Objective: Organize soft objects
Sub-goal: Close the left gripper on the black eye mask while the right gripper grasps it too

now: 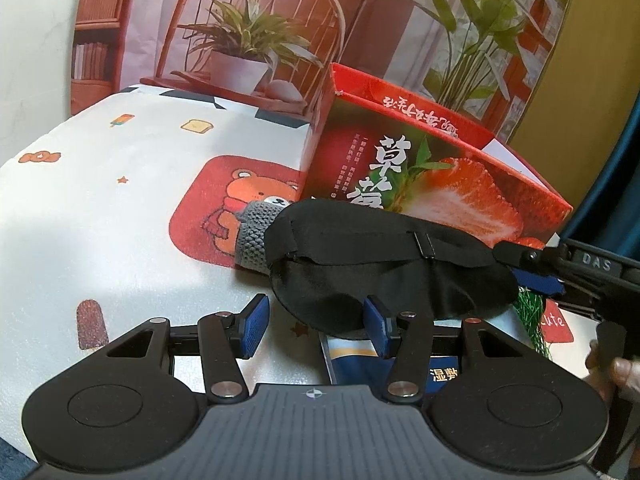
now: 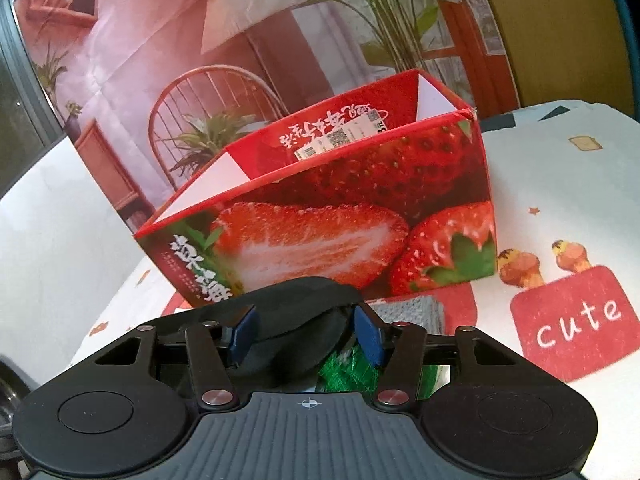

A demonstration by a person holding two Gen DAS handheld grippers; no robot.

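mask: a black satin sleep mask (image 1: 384,276) with an elastic strap lies slumped on the table just before the box, draped partly over a grey knitted piece (image 1: 256,236).
my right gripper (image 2: 306,334): jaws parted around the mask's end; whether the pads press it i cannot tell.
my left gripper (image 1: 316,324): jaws apart and empty, the mask's lower edge hanging over one blue pad, likely waiting to steady it.
box: the open-topped red strawberry-print cardboard box (image 2: 360,216) stands close behind, seemingly the place for soft things.
underneath: green netting (image 2: 348,372) and a blue packet (image 1: 400,364) lie below the mask.
room: the cartoon-print tablecloth (image 1: 120,220) is bare to my left; the box's near wall is the edge to lift over.
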